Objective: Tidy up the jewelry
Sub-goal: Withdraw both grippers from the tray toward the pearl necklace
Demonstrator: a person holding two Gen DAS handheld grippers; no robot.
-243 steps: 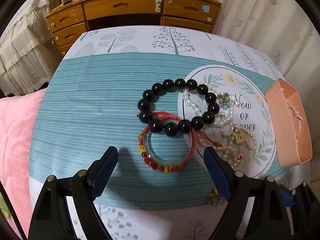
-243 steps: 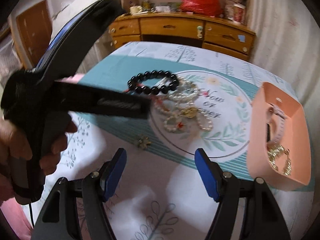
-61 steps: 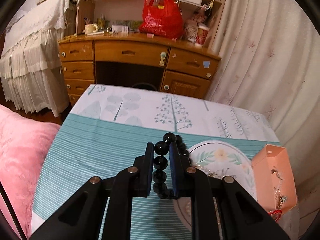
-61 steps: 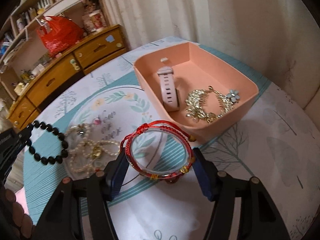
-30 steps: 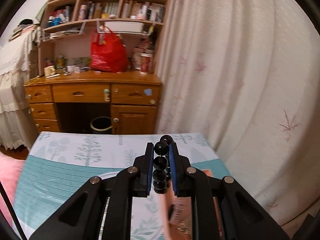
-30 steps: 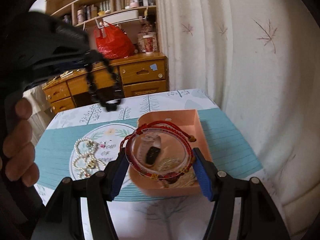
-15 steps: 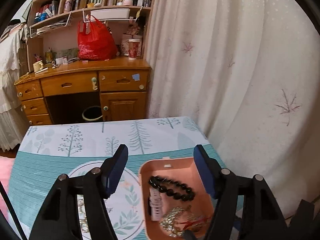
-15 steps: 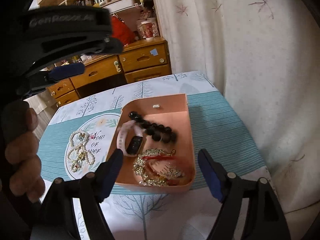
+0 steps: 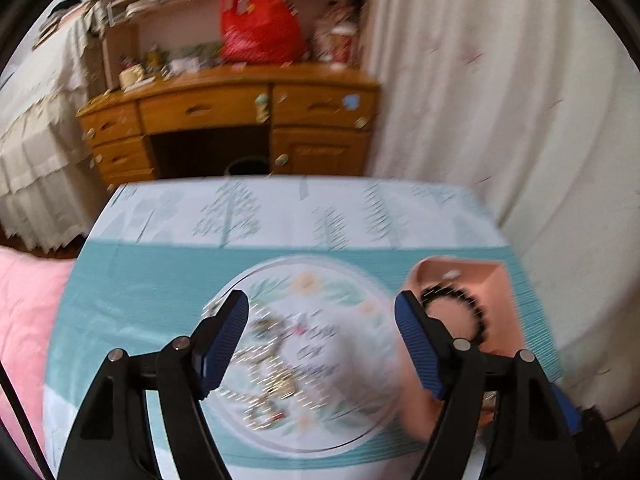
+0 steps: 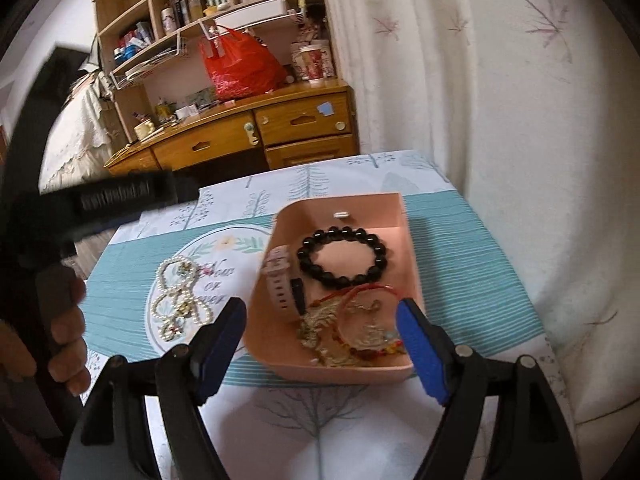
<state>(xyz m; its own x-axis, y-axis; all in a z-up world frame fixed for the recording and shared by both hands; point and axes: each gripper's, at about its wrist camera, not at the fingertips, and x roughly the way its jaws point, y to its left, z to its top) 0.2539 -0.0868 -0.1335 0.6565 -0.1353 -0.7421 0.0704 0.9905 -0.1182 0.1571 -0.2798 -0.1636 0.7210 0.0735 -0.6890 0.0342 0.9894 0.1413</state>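
A pink tray point(image 10: 412, 264) on the patterned tablecloth holds a black bead bracelet point(image 10: 344, 233), a pink watch point(image 10: 278, 280), a red cord bracelet point(image 10: 362, 289) and gold jewelry point(image 10: 320, 334). My right gripper point(image 10: 320, 308) stands open just above the tray's near end, with nothing held. In the blurred left wrist view, my left gripper point(image 9: 320, 304) has its jaws opening over a pile of pearl strands point(image 9: 272, 360), with nothing between them. The tray point(image 9: 500, 280) with the black bracelet point(image 9: 456, 308) lies to its right. The pearls point(image 10: 176, 300) lie left of the tray.
A person's hand point(image 10: 64, 332) grips a black handle at the left edge of the right wrist view. A wooden desk point(image 9: 240, 108) stands beyond the table, a cream curtain point(image 9: 500, 120) hangs on the right, and a pink cushion point(image 9: 24, 320) lies to the left.
The left gripper opened and the black bead bracelet fell into the tray; the gripper then swung left and down over the pearls. The right gripper let the red bracelet drop into the tray.
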